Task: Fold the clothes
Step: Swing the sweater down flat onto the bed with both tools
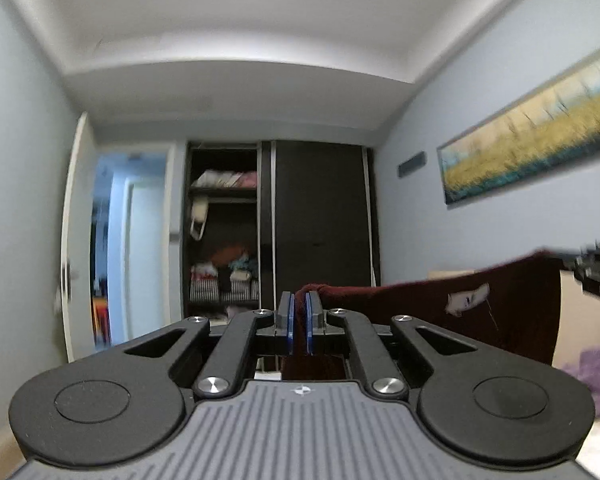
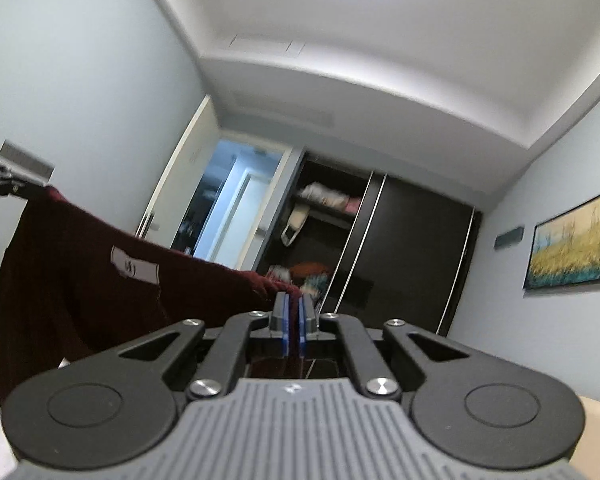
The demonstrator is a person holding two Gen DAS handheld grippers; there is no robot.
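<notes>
Left gripper clenched on top edge of dark red garment, lower centre of left wrist view. Right gripper clamped on opposite end of same edge, lower centre of right wrist view. Garment stretched taut between both, hanging down, white label visible. Dark wardrobe behind, landscape painting at right.

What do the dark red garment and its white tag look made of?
Garment: soft matte fabric, probably a knit; it sags between the left gripper and right gripper, and its pinched edge rolls up. Tag: thin white woven or printed cloth, apparently stitched on; too blurred to be sure.
</notes>
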